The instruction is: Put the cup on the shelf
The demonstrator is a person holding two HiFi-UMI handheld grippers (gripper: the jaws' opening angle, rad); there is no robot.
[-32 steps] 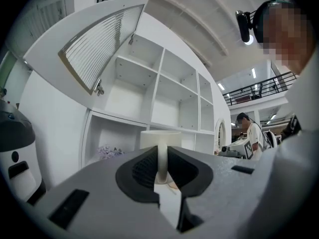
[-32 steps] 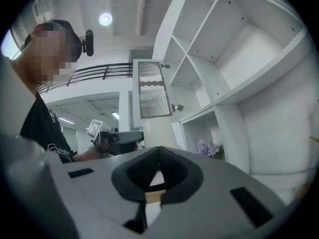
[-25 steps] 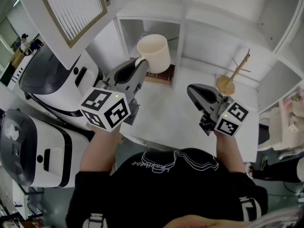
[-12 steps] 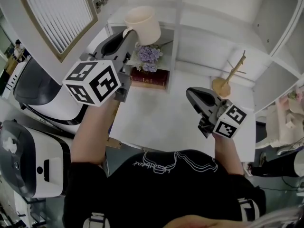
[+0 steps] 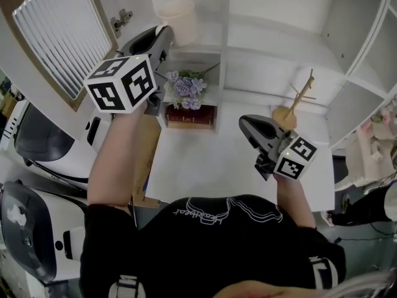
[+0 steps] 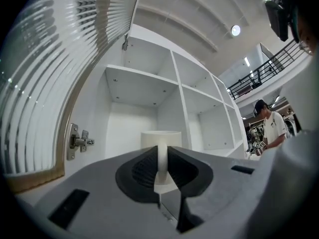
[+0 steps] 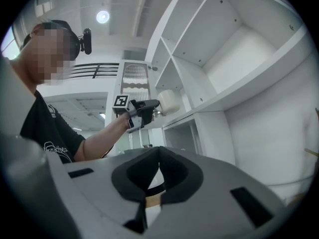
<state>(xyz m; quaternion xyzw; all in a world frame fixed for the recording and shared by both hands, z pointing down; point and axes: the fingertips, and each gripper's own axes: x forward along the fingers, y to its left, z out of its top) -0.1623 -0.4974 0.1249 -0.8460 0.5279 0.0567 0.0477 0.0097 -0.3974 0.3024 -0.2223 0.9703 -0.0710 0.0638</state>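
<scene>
A cream cup (image 5: pixel 178 18) hangs by its handle in my left gripper (image 5: pixel 165 38), raised in front of the top left compartment of the white shelf (image 5: pixel 260 39). In the left gripper view the cup (image 6: pixel 160 138) stands upright just beyond the jaws, which are shut on its handle (image 6: pixel 162 159); the shelf board (image 6: pixel 139 76) lies ahead. My right gripper (image 5: pixel 249 124) hovers low over the white table (image 5: pixel 205 160), shut with nothing in it. From the right gripper view, the left gripper (image 7: pixel 143 108) and the cup (image 7: pixel 169 100) show beside the shelf's edge.
Purple flowers (image 5: pixel 183 87) and a stack of books (image 5: pixel 189 115) fill the lower left compartment. A wooden mug tree (image 5: pixel 293 107) stands on the table at the right. An open ribbed-glass cabinet door (image 5: pixel 59 36) hangs at the left, hinge (image 6: pixel 79 142) close by. White machines (image 5: pixel 37 141) sit below.
My left gripper has lifted the cup from in front of the lower compartment to the top left compartment. The right gripper has hardly moved.
</scene>
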